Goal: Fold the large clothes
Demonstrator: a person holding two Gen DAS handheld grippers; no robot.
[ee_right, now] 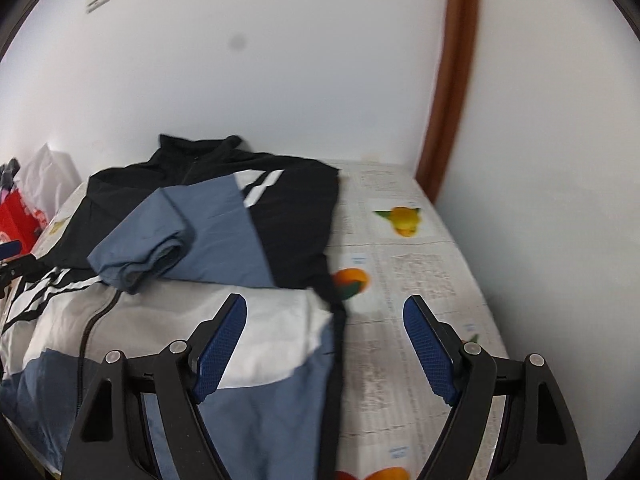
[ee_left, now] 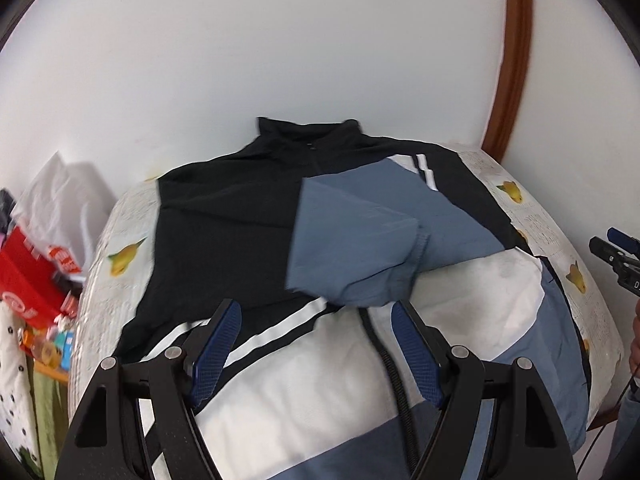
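Note:
A black, white and blue zip jacket (ee_left: 224, 224) lies front up on the table, collar toward the wall. Both blue sleeves (ee_left: 360, 248) are folded across its chest. It also shows in the right wrist view (ee_right: 280, 220), with the sleeves (ee_right: 152, 248) bunched on the chest. My left gripper (ee_left: 316, 312) is open and empty above the jacket's white middle band, near the zip. My right gripper (ee_right: 325, 306) is open and empty above the jacket's right side edge. The right gripper also shows at the far right of the left wrist view (ee_left: 616, 256).
The table (ee_right: 416, 280) has a cloth printed with text and fruit; it stands against a white wall (ee_left: 280, 48). A brown door frame (ee_right: 452, 80) rises at the right. A red box (ee_left: 24, 280) and a white bag (ee_left: 60, 200) sit left of the table.

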